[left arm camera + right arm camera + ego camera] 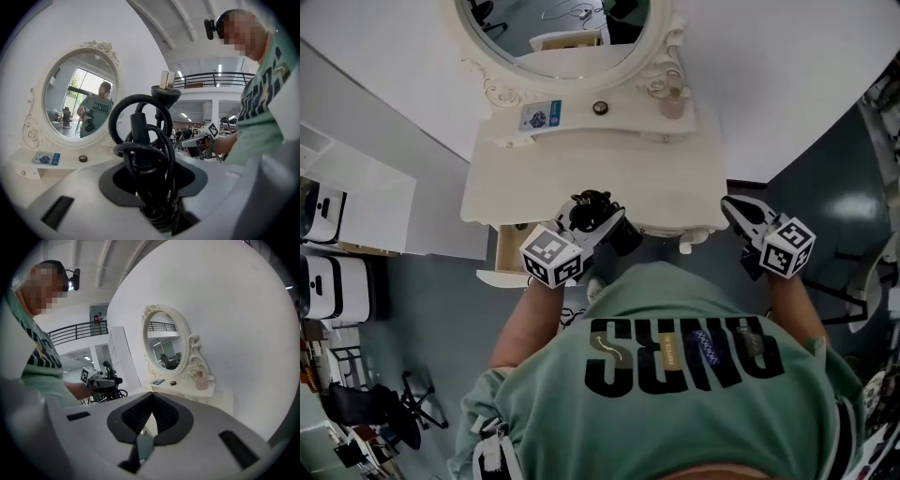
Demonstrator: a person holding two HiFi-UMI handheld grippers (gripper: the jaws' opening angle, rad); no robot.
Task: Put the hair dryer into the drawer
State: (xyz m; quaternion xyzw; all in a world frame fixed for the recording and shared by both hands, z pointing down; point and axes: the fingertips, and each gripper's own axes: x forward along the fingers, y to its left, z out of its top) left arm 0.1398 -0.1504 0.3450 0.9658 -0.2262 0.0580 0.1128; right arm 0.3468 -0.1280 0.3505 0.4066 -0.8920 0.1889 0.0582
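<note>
Dryer's in the left gripper, open drawer's right by it

The left gripper (584, 231) is clamped partway shut on the hair dryer (600, 212), cord bunched up and plug poking upward, over the dresser's (581, 178) front edge. In the head view the open drawer (504, 255) sits at about 8 o'clock from it, near that hand. The right gripper (739, 216) is closed and empty, well off at 3 o'clock.
</note>
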